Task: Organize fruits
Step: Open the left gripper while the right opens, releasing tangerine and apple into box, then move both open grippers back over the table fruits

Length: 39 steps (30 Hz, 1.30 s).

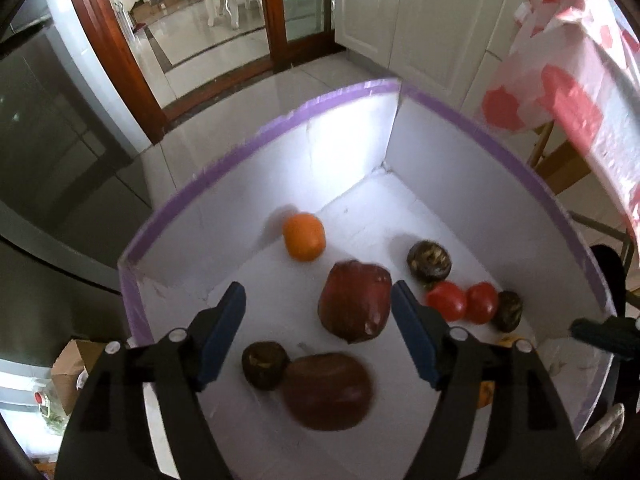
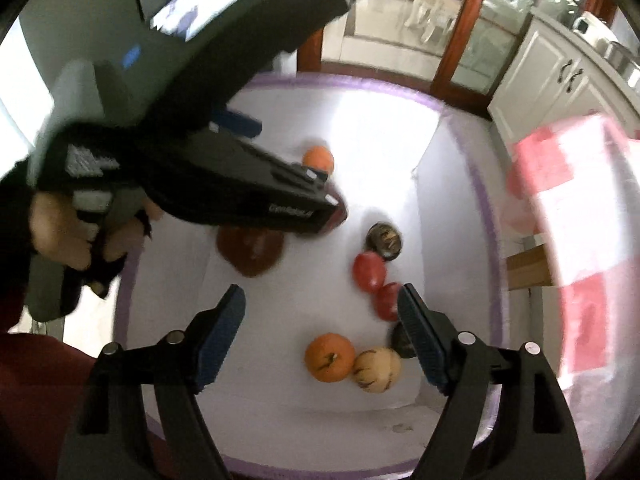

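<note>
White foam box holding all the fruit. Left gripper spread wide, empty, over two dark red fruits mid-frame; right gripper equally agape, empty, over an orange and a pale striped fruit at lower centre. Better to settle, centre on one fruit, descend straight, close gently.
</note>
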{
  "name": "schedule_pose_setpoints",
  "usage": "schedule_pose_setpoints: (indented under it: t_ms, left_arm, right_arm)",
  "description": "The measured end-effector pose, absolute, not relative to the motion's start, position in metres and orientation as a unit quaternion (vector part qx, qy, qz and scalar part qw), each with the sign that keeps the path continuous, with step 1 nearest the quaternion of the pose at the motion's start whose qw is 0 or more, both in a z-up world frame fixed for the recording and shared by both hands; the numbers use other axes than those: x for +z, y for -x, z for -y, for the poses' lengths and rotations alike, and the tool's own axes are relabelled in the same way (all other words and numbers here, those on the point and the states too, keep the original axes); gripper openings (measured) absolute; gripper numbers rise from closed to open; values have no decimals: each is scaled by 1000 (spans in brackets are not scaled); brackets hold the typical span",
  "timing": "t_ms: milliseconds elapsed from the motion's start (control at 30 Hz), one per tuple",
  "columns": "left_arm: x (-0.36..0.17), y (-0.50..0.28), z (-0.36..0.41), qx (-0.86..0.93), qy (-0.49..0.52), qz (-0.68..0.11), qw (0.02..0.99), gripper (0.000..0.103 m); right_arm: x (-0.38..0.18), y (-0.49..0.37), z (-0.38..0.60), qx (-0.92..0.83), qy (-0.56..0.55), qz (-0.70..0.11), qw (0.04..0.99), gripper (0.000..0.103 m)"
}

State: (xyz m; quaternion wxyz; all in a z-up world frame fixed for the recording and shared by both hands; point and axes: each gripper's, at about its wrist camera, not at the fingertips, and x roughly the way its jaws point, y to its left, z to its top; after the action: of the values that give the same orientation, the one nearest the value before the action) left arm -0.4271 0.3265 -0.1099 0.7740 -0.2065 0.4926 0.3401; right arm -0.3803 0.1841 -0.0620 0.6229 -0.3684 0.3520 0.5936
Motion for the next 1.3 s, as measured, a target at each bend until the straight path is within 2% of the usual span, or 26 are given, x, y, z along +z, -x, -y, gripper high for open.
schedule_pose_setpoints:
  t_ms: [33,300,367,433,700,833,1000,1300]
  left_arm:
    - [-103,426,-324,343,201,-484,779,86]
    - [-67,410,-305,336,160,-455,809,87]
    - [-60,404,-298,334,150,-450,815,90]
    - [-53,397,-290,334,135,-446,819,94]
    - [-36,368,-265,327,83,-447,828,94]
    - [-38,355,-258,330,59,-461,822,96]
    - [-39,352,-263,332,77,-462,819,96]
    - [-2,327,-251,312,122,-366,868,98]
  right_arm:
    - [-54,377,-180,594,355,-351,630,77]
    - [1,338,-150,589,255,-341,687,81]
    - [10,333,-142,592,240,-332,694,83]
    - [14,329,-135,594,227,-327,699,85]
    - [39,307,-102,605,164,-304,718,88]
    - [37,289,-92,605,123,-322,718,88]
    - [31,278,-85,611,98,-330,713,88]
    - [37,245,-59,606,24,-327,725,88]
